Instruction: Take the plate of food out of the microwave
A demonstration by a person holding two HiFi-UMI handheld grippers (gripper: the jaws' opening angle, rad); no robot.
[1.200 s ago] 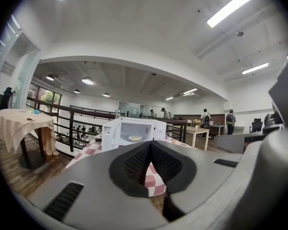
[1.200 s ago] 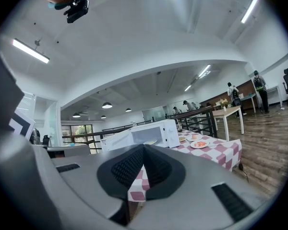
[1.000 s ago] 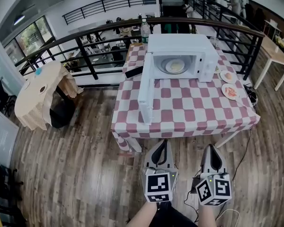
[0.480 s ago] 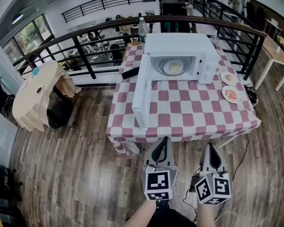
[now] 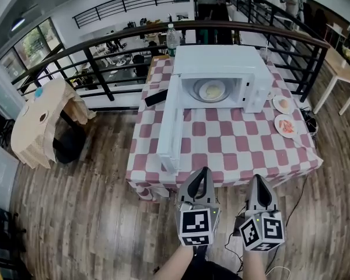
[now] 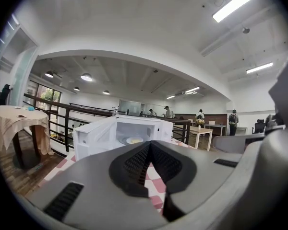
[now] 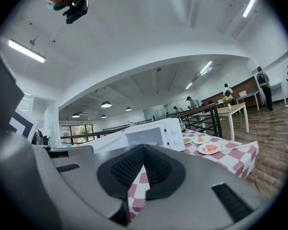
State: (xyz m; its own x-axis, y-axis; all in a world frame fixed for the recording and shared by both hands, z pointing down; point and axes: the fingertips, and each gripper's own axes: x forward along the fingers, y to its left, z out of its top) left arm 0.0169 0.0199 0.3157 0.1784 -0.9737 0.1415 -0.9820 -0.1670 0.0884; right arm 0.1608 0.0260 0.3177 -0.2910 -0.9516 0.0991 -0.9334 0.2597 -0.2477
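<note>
Checkered table [image 5: 239,150] and open microwave [image 5: 221,60] loom nearer than before, plate of food [image 5: 212,90] inside; left gripper [image 5: 202,172] and right gripper [image 5: 259,180] approach closed, empty.

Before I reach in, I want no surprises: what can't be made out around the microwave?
- Food on the plate inside the microwave: too small, head and left gripper views.
- Dark object left of the open door: too small to name, head view.
- Food on the far side plate and near side plate: too small, head view.
</note>
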